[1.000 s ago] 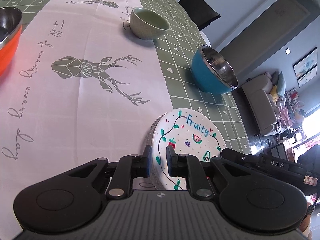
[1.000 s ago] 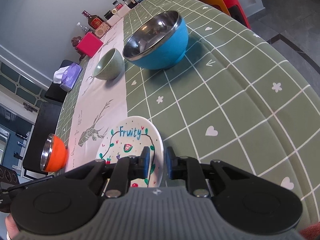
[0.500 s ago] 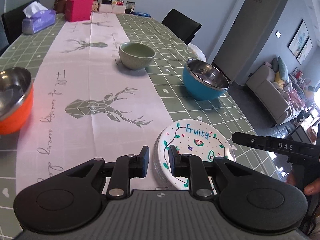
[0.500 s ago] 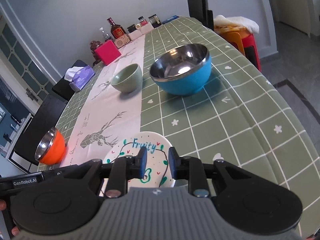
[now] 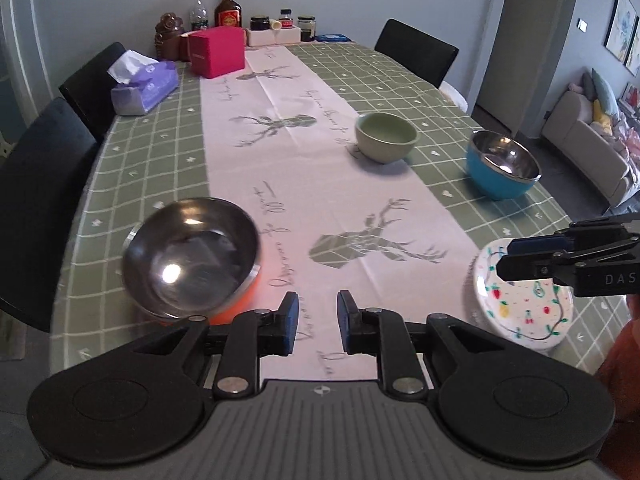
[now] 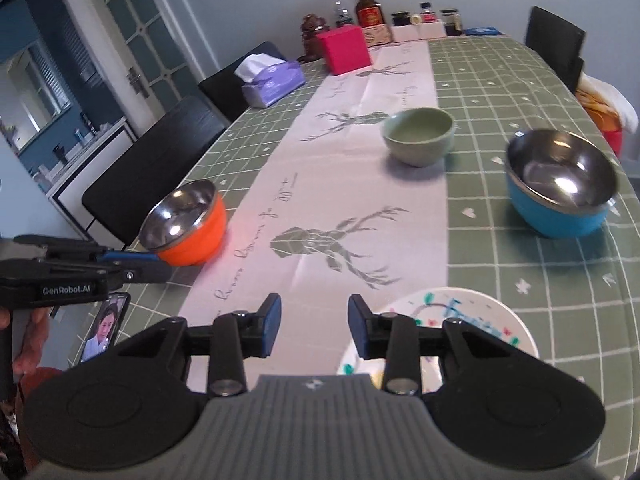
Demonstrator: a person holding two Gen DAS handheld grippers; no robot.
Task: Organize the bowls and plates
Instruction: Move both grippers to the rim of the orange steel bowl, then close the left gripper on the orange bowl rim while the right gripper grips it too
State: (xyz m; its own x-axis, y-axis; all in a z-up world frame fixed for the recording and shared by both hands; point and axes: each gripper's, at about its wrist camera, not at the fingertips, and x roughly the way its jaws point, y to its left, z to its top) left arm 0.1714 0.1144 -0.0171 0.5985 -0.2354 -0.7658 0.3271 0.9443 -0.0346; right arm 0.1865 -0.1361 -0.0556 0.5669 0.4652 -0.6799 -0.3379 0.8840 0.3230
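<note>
Left-wrist view, read left to right. We see the orange bowl (image 5: 192, 256), steel-lined, at 9 o'clock on the table (image 5: 152, 160), near its front edge. The left tool (image 5: 313, 328) hangs above the white runner (image 5: 304, 184) with a narrow gap between its jaws and nothing in them. The pale green bowl (image 5: 386, 138) stands at 1 o'clock on the runner's right edge; the blue bowl (image 5: 502, 164) stands at 2 o'clock on the green check cloth. The fruit-printed plate (image 5: 524, 304) lies at 3 o'clock atop a stack, near the table's front edge. The right tool (image 5: 508, 258) reaches in above the plate's far rim, apart from it.

Right-wrist view, same order. We find a phone (image 6: 105, 326) at 8 o'clock beside the person's hand (image 6: 30, 340). The tissue box (image 6: 272, 80) and pink box (image 6: 346, 50) sit toward 12 o'clock, with bottles (image 6: 368, 6) behind them. Here the right tool's jaws are opening, a moderate gap with nothing between them; the plate lies below the right finger.
</note>
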